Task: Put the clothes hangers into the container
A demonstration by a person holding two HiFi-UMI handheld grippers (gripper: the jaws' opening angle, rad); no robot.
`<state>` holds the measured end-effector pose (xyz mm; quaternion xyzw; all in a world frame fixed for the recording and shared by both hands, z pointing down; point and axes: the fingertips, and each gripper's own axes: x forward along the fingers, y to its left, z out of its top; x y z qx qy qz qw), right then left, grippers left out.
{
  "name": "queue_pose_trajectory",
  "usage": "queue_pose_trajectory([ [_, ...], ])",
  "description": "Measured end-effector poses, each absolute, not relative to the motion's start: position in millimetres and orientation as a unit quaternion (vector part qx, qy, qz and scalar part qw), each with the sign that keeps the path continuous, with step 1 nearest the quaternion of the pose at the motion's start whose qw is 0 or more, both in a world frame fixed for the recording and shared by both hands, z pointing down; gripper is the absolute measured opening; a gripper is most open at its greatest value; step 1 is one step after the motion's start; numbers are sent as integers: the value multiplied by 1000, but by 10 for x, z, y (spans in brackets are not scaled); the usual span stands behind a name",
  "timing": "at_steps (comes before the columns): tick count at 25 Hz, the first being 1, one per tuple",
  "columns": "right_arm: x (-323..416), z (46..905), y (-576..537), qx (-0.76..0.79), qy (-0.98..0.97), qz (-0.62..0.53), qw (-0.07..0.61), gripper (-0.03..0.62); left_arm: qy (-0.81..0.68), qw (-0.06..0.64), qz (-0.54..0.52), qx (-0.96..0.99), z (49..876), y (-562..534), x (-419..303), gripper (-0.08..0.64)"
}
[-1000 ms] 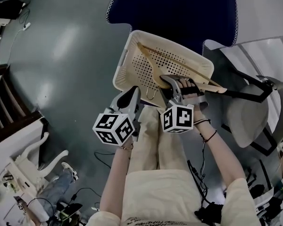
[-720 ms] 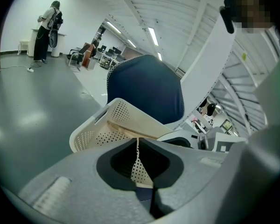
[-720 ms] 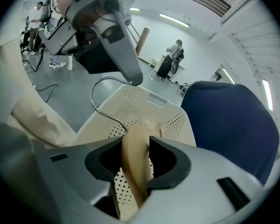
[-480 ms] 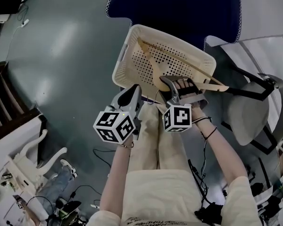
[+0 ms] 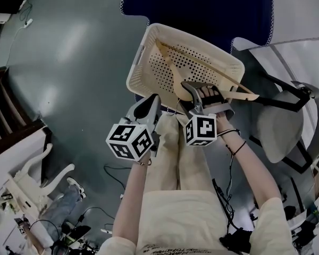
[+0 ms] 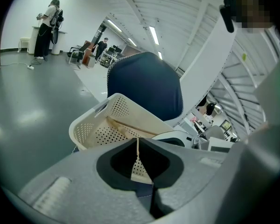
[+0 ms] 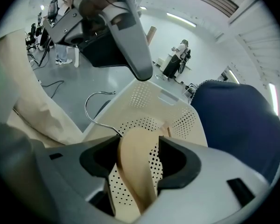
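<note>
In the head view the hanger (image 5: 176, 81) lies slanted in the basket (image 5: 143, 62), one arm poking over the right rim, so draw your right gripper (image 5: 189, 87) straight back without dragging the hanger along. In the left gripper view, the left gripper (image 6: 151, 190) has its fingers clenched on nothing. In the right gripper view your fingers are opening, the hanger between them, not pinched; mind the wire hook (image 7: 95, 104).
</note>
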<state>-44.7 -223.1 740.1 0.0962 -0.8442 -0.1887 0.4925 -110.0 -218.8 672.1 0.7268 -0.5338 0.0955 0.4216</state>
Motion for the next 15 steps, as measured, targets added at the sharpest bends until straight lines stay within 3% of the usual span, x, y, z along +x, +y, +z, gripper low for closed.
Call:
queue_pose_trajectory([
  [15, -262, 7164, -2142, 110, -847, -170, 491, 245, -510, 423, 93, 743, 6555, -2108, -930, 28],
])
